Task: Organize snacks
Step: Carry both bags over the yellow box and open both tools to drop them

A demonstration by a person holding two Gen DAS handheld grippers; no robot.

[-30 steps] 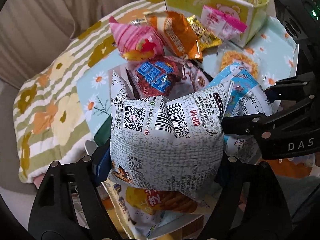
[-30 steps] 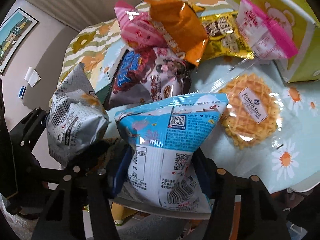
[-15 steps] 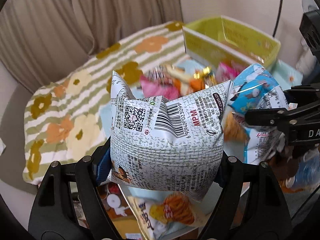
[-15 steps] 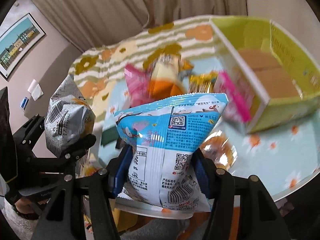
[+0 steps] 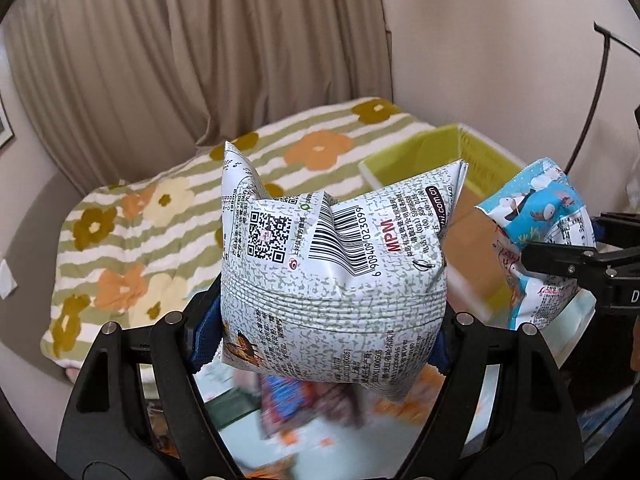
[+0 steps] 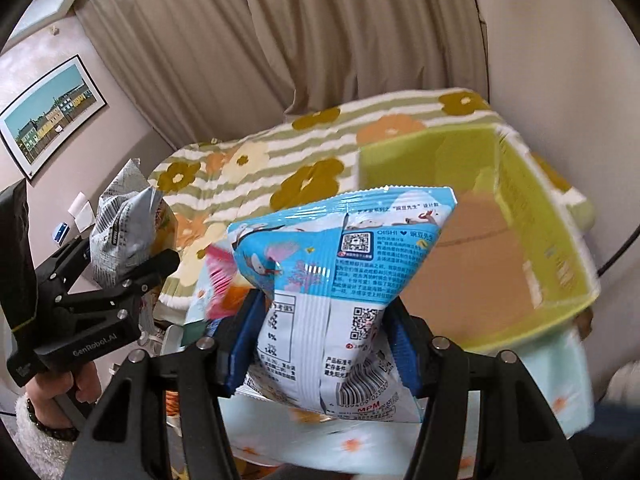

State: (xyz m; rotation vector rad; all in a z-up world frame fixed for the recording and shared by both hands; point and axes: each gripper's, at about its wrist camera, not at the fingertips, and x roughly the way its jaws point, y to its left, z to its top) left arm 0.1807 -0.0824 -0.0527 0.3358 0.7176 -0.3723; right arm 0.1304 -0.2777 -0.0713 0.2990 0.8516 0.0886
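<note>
A beige curtain [image 5: 192, 60] fills the background, and below it a striped flowered blanket [image 5: 132, 240] is spread over what looks like a bed, beside a table [image 6: 560, 392] covered in pale blue daisy cloth. At the left, the left gripper [image 5: 328, 320] is seen clamped on a puffy grey-and-white snack bag [image 5: 336, 276], which is held by its lower half with the barcode side facing the camera and is lifted clear of the table. Below it, a few more snack packets [image 5: 304, 404] are seen only as a blur on the tablecloth, so their number cannot be told. Further right, the right gripper [image 6: 320, 344] is closed narrowly on a blue-and-white snack bag [image 6: 340, 280], gripped at its waist and likewise carried in the air. At the far right edge of the table a yellow-green cardboard box [image 6: 560, 240] stands open; its brown floor is visible and nothing is seen inside it, though part of it is hidden behind the blue bag. The task is judged to be at an early stage: two bags are picked up but not yet placed, the box is presumably where they are meant to go, and the blurred packets on the cloth are still to be collected.
</note>
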